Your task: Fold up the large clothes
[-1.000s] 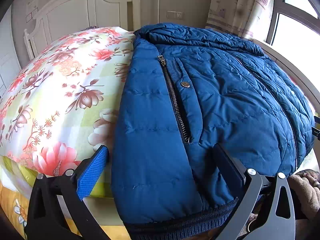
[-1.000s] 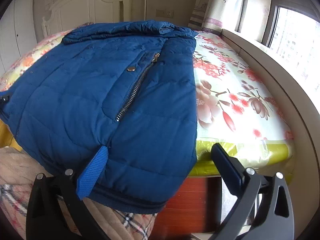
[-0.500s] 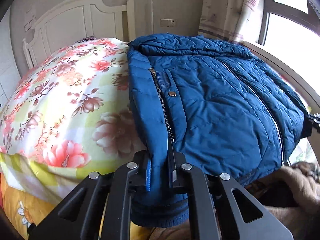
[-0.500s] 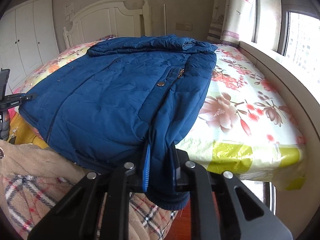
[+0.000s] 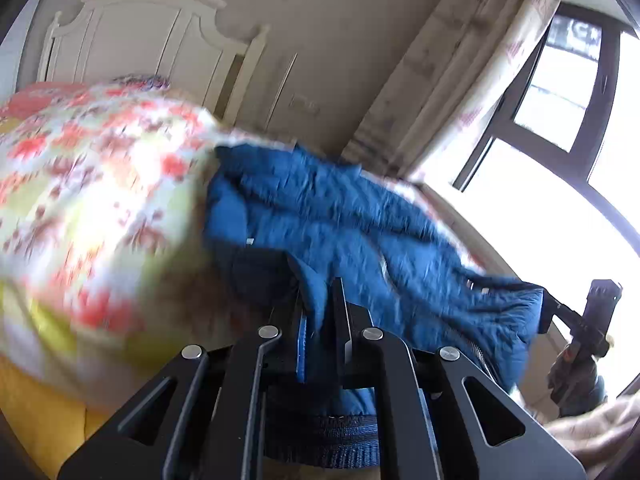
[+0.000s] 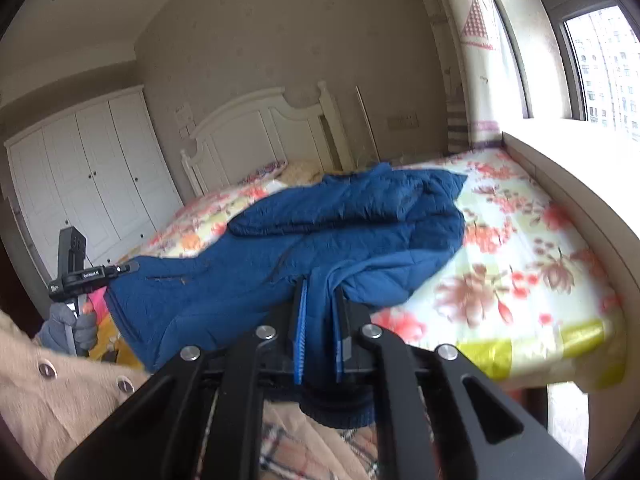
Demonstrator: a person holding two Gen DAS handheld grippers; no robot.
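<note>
Bed (image 6: 532, 248) with floral cover fills the room's middle; white headboard (image 6: 256, 128) at 12 o'clock. Blue quilted jacket (image 6: 360, 232) lies bunched across the bed, hem raised toward both cameras. Left gripper (image 5: 320, 320): jaws clamped on hem fabric. Right gripper (image 6: 320, 320): jaws clamped on the hem's other corner.

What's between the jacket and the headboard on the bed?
Bare floral sheet, then a pillow against the headboard, beyond the jacket. The right wrist view shows it.
</note>
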